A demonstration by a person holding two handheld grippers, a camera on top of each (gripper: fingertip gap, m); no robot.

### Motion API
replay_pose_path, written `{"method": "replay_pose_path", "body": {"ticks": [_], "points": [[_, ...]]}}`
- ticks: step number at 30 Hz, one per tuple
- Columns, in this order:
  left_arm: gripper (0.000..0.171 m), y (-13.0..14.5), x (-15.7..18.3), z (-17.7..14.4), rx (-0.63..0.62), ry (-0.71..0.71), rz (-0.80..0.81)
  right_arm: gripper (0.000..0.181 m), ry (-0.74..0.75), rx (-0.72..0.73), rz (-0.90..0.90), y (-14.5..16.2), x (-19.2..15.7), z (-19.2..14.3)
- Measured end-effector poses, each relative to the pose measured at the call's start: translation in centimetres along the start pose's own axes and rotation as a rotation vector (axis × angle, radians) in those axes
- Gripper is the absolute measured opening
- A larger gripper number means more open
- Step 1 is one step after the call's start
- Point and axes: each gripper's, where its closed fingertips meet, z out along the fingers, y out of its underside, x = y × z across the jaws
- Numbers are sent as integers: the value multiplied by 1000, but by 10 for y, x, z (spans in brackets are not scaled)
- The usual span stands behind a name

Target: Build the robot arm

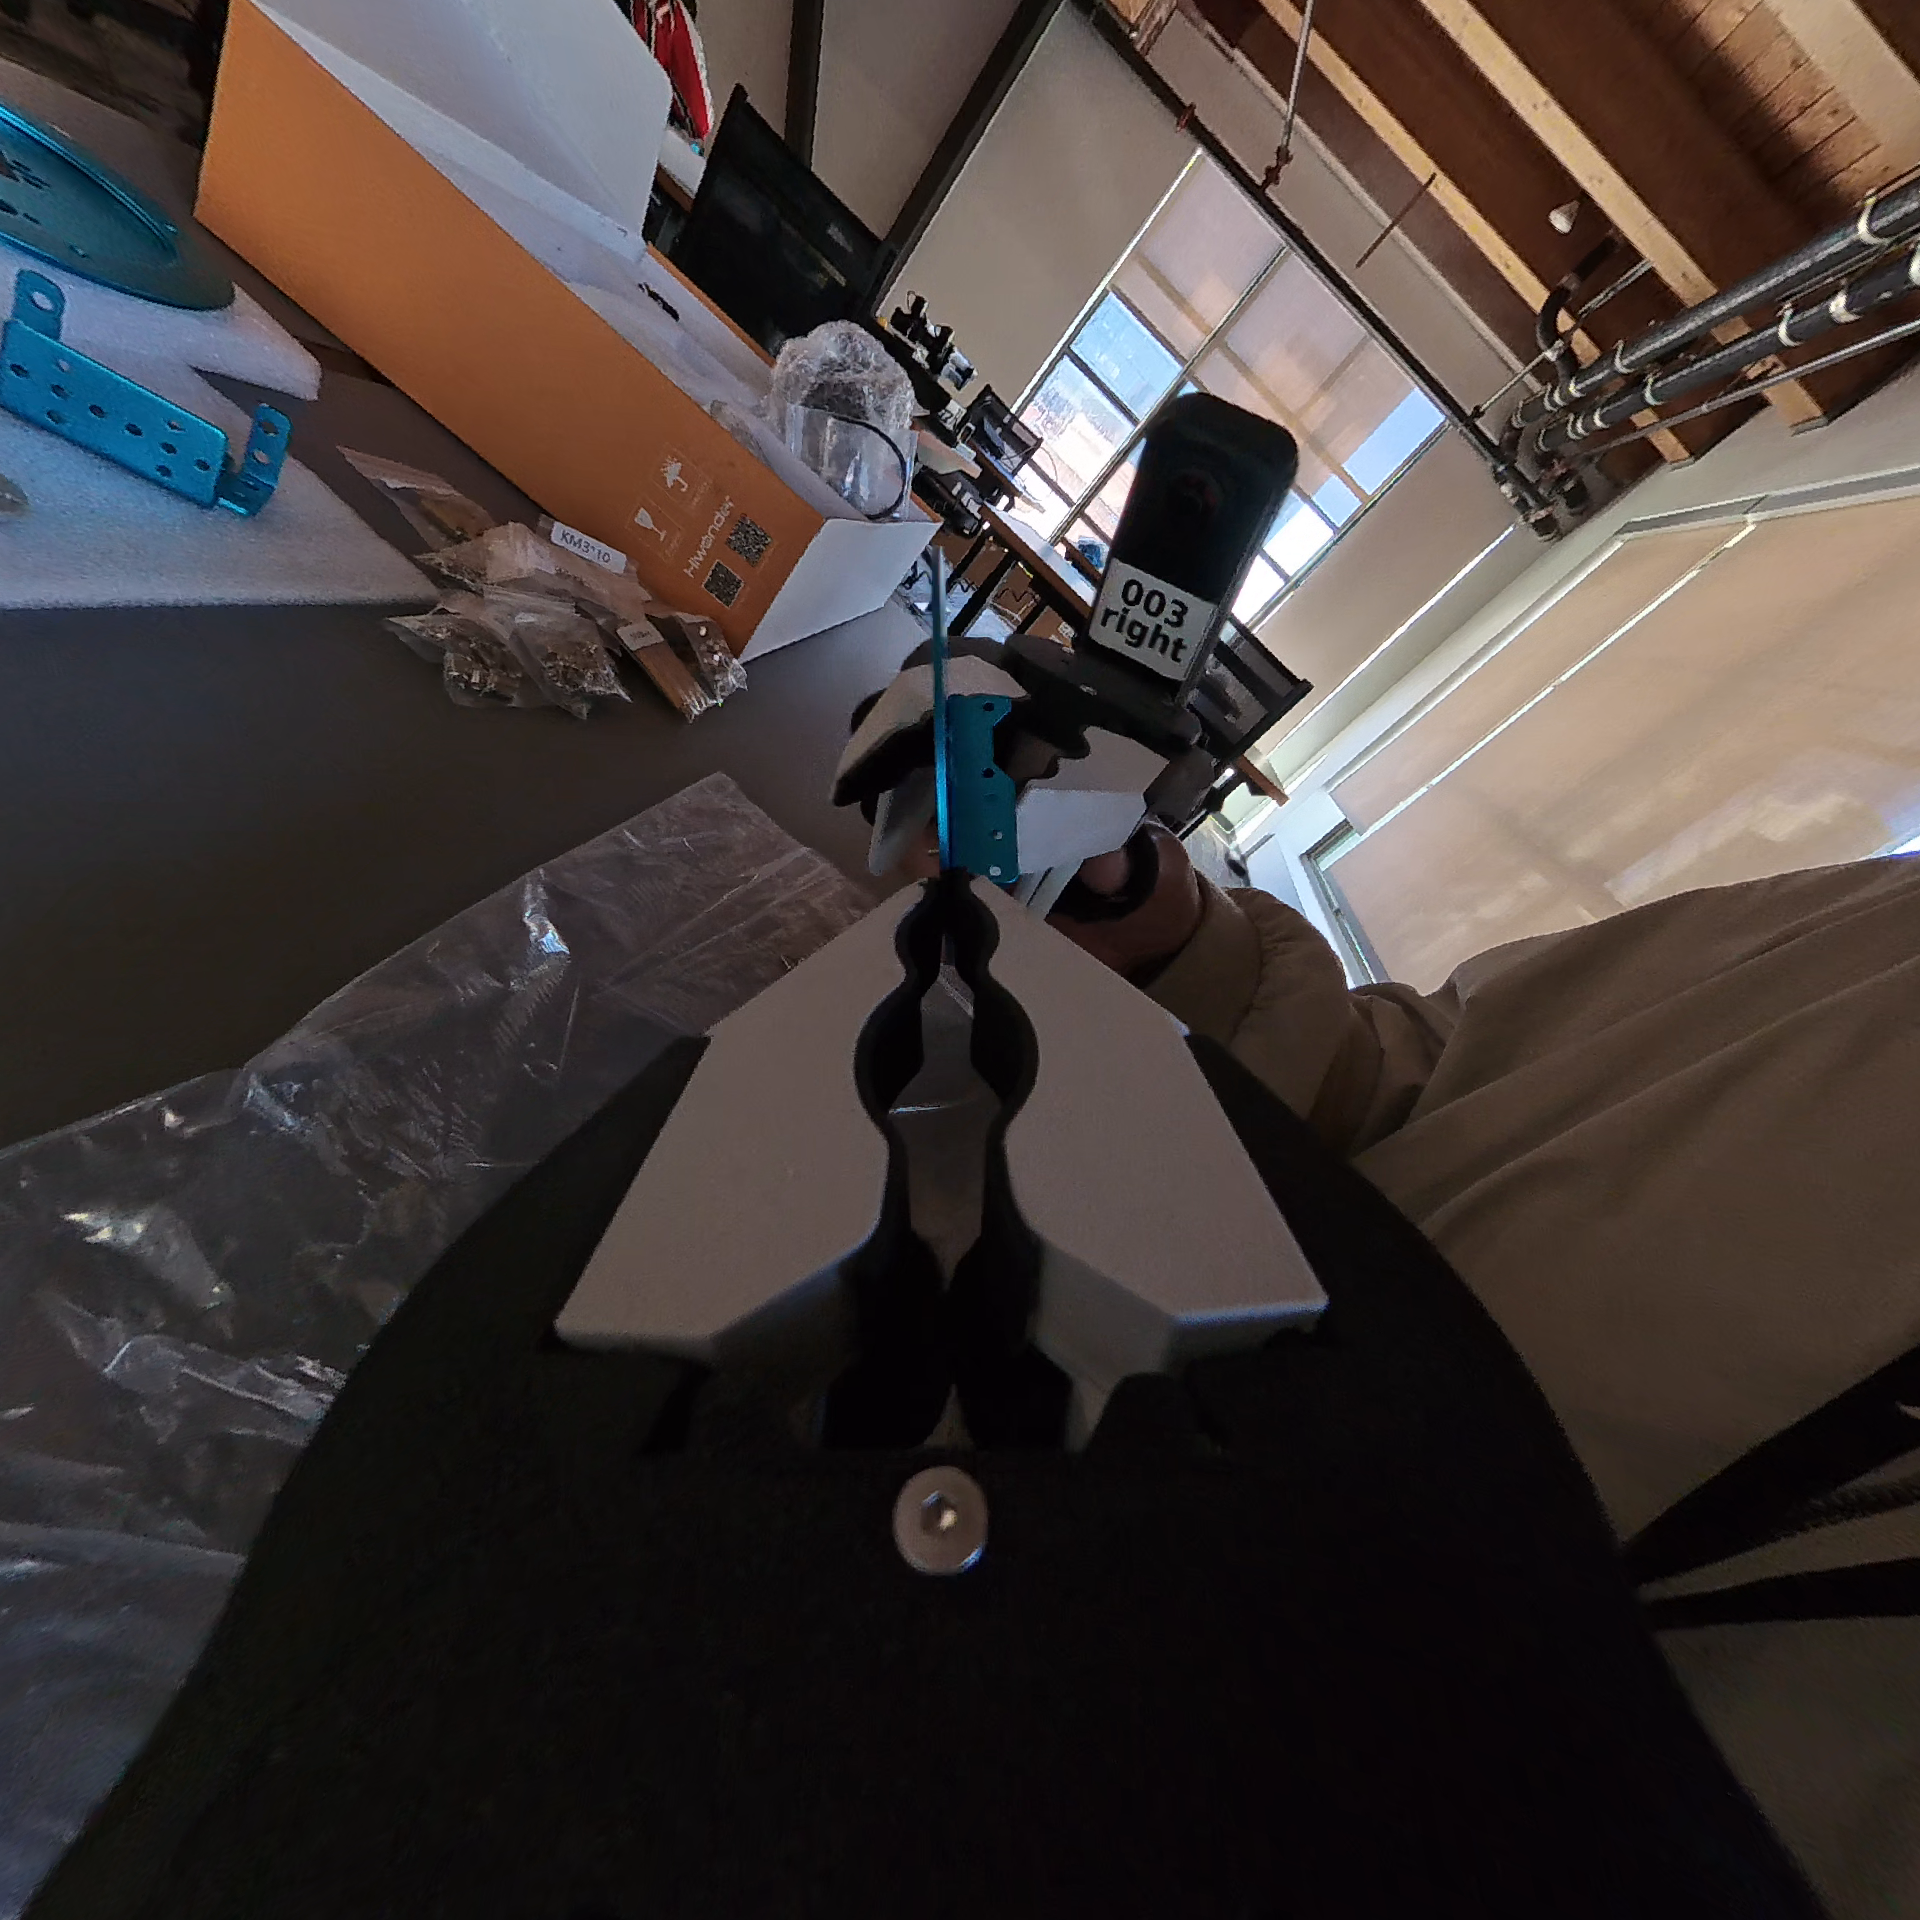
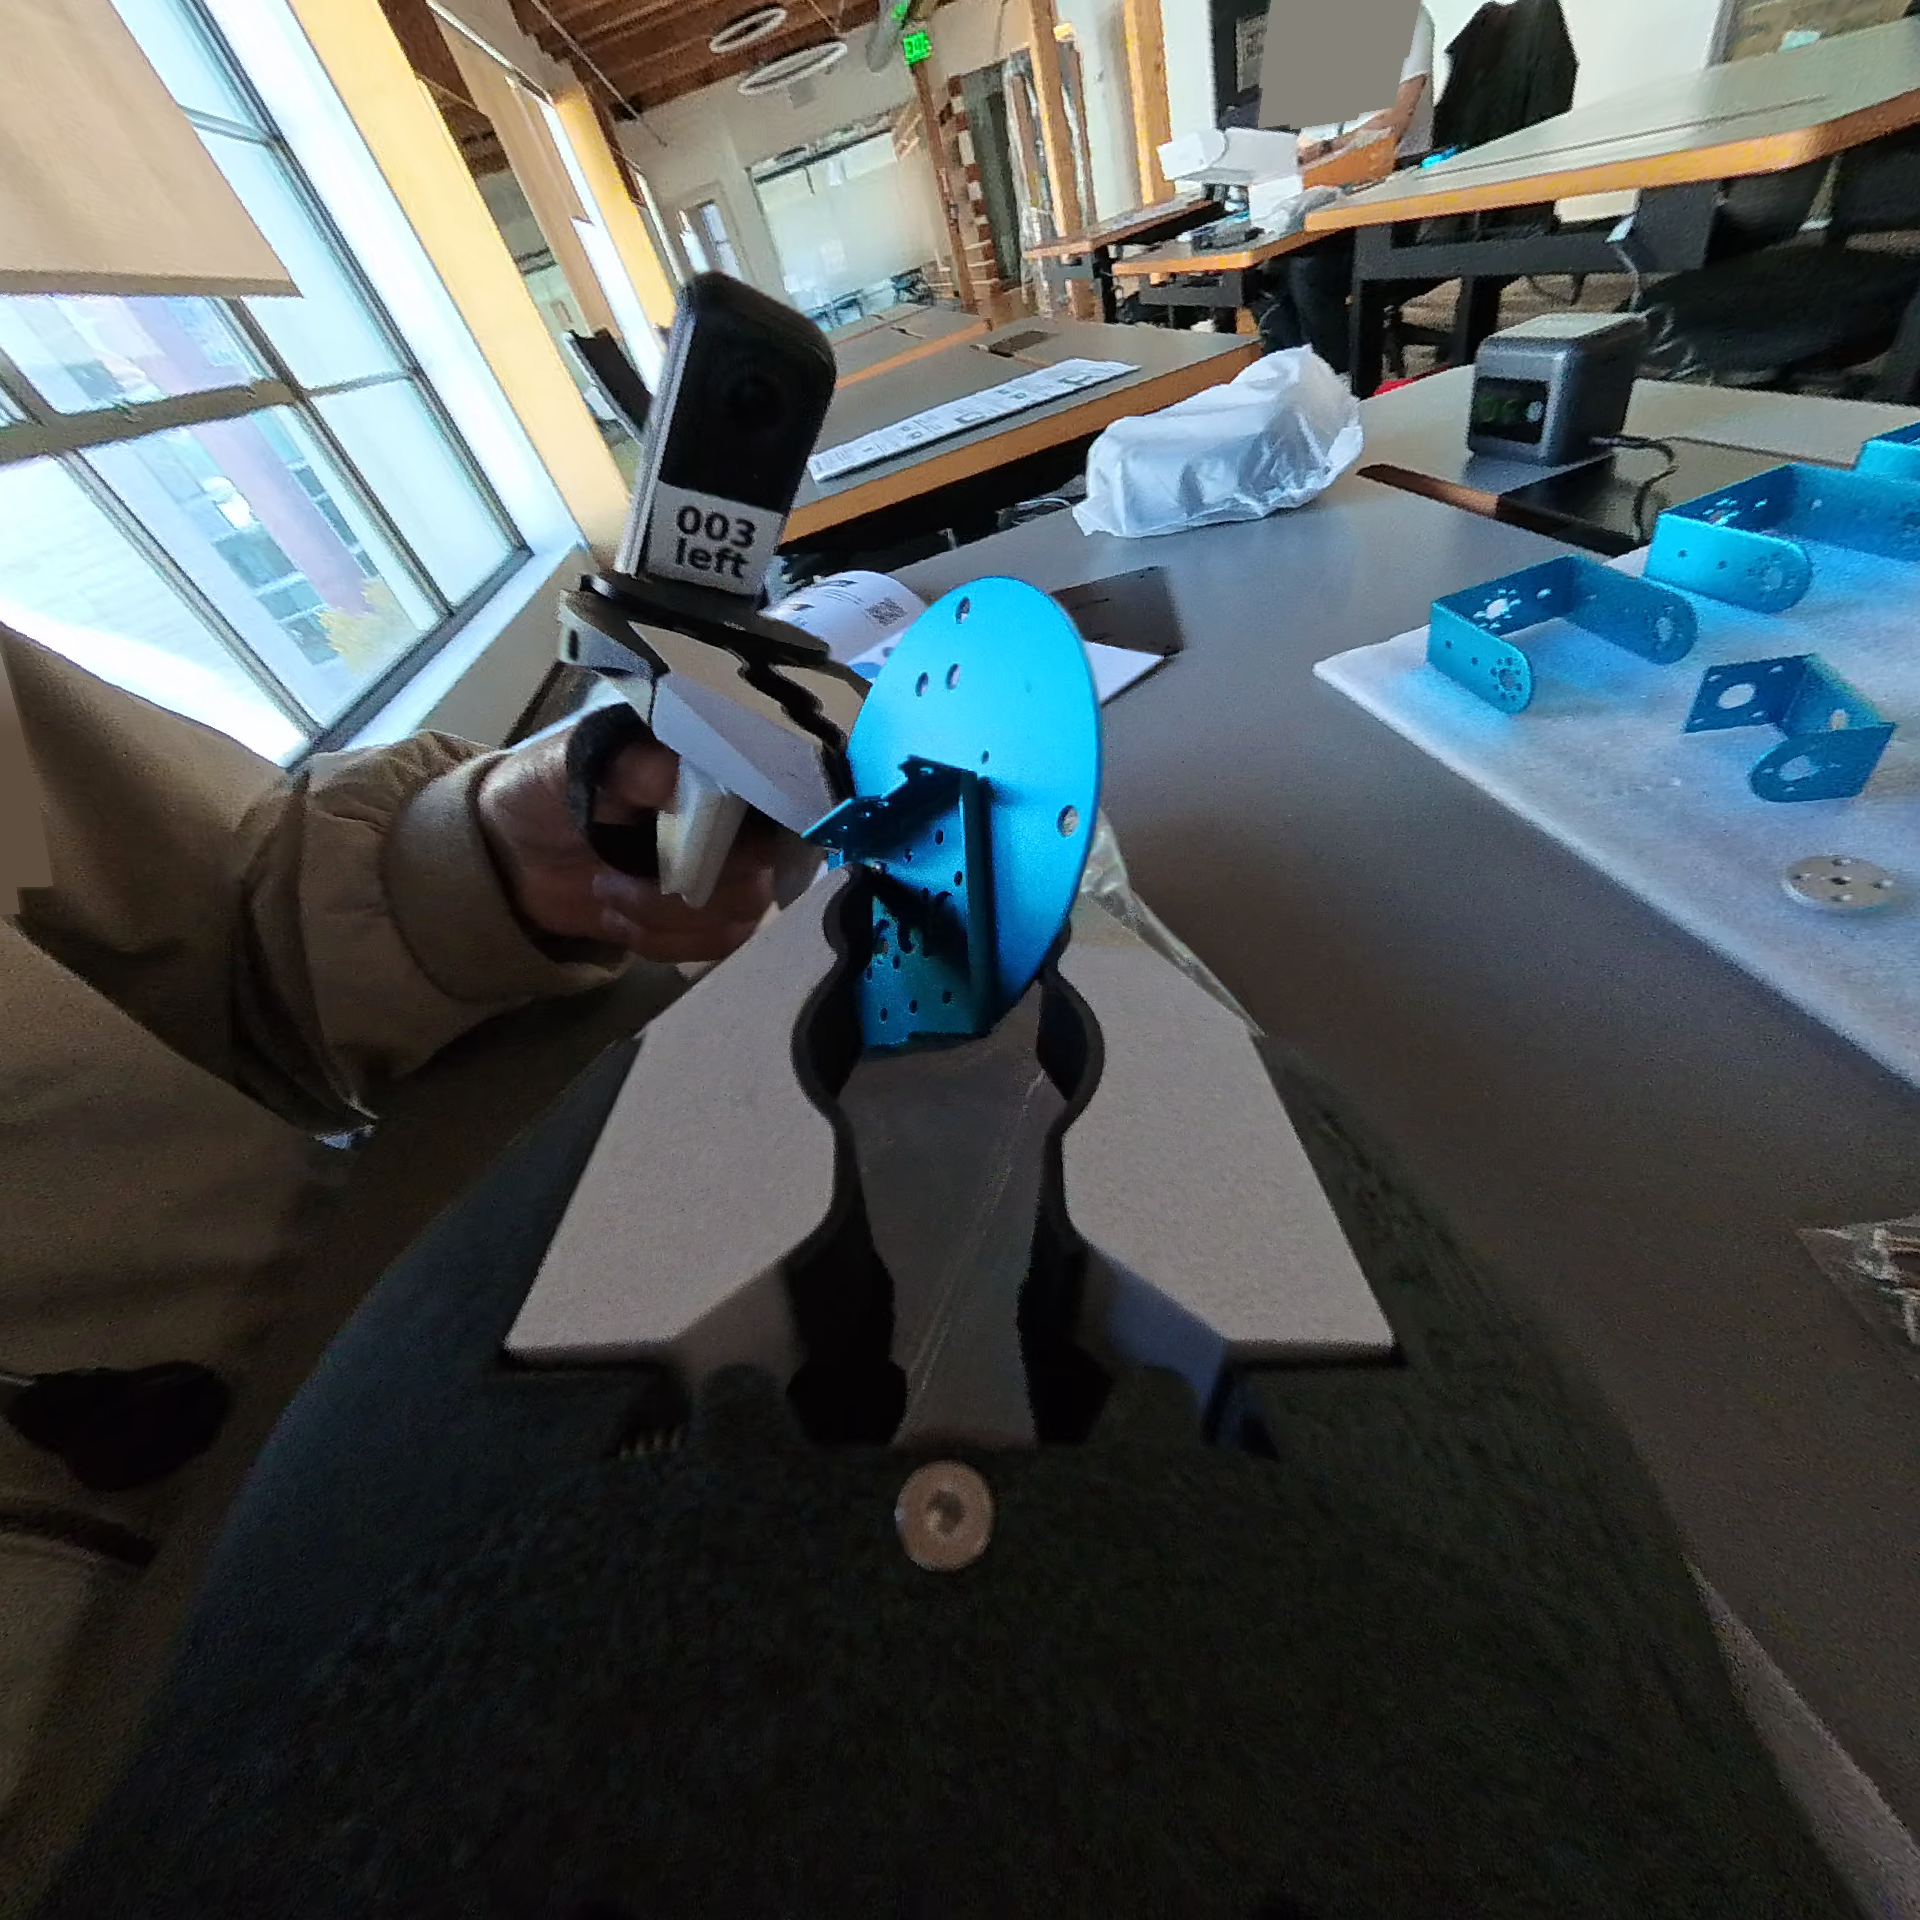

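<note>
My left gripper is shut on the rim of a thin round blue metal disc, which I see edge-on here. In the right wrist view the disc faces me with its holes showing, and the left gripper pinches its left edge. My right gripper is shut on a perforated blue U-bracket and holds it flat against the disc's face. In the left wrist view the right gripper and the bracket sit just behind the disc. Both are held in the air above the dark table.
A white foam sheet on the right holds more blue brackets and a silver hub. An orange box, bags of screws, another blue bracket and crumpled clear plastic lie on the table. Only a small space, under 4 cm, lies between the two pairs of fingers.
</note>
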Motion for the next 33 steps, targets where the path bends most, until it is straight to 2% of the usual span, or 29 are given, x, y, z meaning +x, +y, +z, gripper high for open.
{"method": "replay_pose_path", "body": {"ticks": [8, 14, 19, 25, 30, 33], "points": [[0, 3, -1, 1, -7, 7, 7, 20, -59, -2, 105, 1, -2, -1], [0, -5, 4, 1, -9, 18, 95, 21, -31, 16, 6, -10, -3, -2], [0, -12, 13, 0, -53, -14, 346, 20, -35, 30, -145, -23, -9, -4], [0, -22, 33, -2, -62, -55, 737, 14, -24, -11, -485, -44, -27, -12], [0, -19, 21, -1, -140, -162, 985, 9, -25, -168, -659, -39, -23, -9], [0, -16, 9, -2, -187, -203, 1048, 8, -31, -211, -665, -32, -15, -4]]}}
